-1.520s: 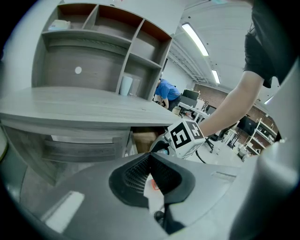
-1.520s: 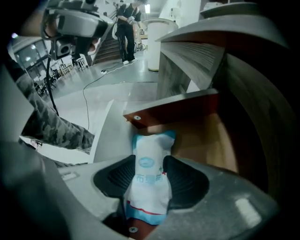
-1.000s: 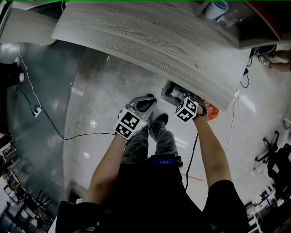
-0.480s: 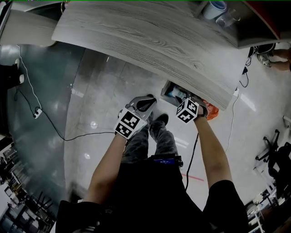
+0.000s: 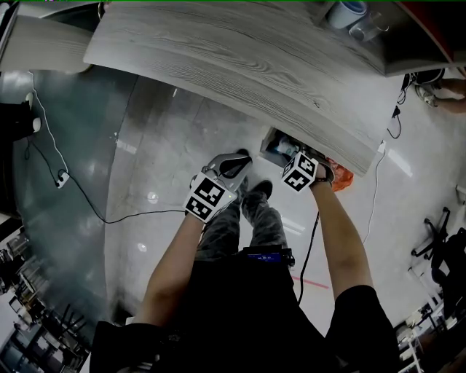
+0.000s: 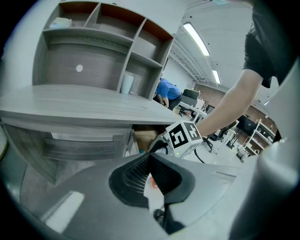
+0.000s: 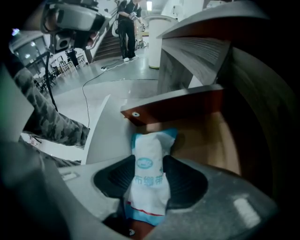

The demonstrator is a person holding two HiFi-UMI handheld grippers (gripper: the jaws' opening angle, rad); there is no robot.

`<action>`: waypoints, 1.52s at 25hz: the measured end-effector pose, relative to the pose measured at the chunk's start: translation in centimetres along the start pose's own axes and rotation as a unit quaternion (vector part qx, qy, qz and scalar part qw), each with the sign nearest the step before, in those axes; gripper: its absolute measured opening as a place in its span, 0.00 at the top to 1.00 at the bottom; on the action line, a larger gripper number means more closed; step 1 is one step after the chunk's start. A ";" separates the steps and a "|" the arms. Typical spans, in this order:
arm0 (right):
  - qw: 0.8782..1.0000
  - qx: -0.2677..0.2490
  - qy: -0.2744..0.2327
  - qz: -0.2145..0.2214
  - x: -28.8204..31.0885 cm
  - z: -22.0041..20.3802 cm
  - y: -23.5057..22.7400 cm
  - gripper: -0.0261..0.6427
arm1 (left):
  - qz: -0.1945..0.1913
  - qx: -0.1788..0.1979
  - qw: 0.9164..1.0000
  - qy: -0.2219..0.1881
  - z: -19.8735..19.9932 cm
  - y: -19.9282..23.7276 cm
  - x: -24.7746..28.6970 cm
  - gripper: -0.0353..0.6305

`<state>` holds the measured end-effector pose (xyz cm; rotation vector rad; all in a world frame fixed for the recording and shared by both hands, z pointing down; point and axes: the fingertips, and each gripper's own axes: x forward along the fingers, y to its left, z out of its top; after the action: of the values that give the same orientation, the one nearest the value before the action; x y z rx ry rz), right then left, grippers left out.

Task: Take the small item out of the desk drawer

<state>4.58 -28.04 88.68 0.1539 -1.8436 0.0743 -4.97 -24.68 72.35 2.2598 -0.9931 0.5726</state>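
An open drawer [image 5: 275, 144] juts from under the grey wood desk [image 5: 240, 58]. On its brown bottom [image 7: 206, 136] lies a small white-and-blue packet [image 7: 152, 145]. My right gripper [image 7: 149, 163] points steeply down into the drawer [image 5: 287, 154]. Its jaws have just been opening, and the packet sits between the black pads [image 7: 115, 176] without being squeezed. My left gripper [image 5: 233, 163] hovers over the floor left of the drawer. In the left gripper view its jaws [image 6: 150, 158] are shut with nothing in them.
Shelves with a cup [image 5: 348, 13] stand at the desk's back. A cable [image 5: 80, 197] trails over the shiny floor on the left. An orange bag [image 5: 339, 177] lies right of the drawer. The person's legs and shoes [image 5: 255, 193] stand below the drawer.
The right gripper's marker cube has crept slightly up toward the desk edge. The left gripper has stayed where it was.
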 end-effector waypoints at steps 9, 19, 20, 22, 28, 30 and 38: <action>1.000 0.016 -0.017 0.007 -1.4 0.4 0.2 0.70 | -0.005 0.006 1.000 0.000 0.2 -0.3 -0.2 0.95; 0.998 0.036 -0.039 -0.015 -4.8 1.0 0.0 0.74 | -0.019 0.021 1.000 -0.001 1.8 -1.7 -0.6 0.95; 0.998 0.039 -0.040 -0.016 -5.1 1.0 0.0 0.74 | -0.020 0.023 1.000 -0.002 2.1 -1.9 -0.7 0.95; 0.998 0.042 -0.045 -0.020 -5.9 1.2 0.0 0.74 | -0.022 0.028 0.999 -0.005 2.5 -2.2 -0.8 0.95; 0.996 0.061 -0.066 -0.022 -9.4 2.3 0.9 0.74 | -0.030 0.043 0.999 -0.006 3.9 -3.2 -1.8 0.95; 0.995 0.069 -0.075 -0.022 -10.6 2.7 1.2 0.74 | -0.033 0.051 0.998 -0.007 4.4 -3.6 -2.2 0.95; 0.985 0.111 -0.125 -0.043 -17.2 4.1 1.8 0.74 | -0.048 0.081 0.996 -0.009 6.5 -5.3 -3.4 0.95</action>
<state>5.01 -25.63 71.05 0.4136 -2.0741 0.2085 -2.09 -24.48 63.75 2.4437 -0.8702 0.6105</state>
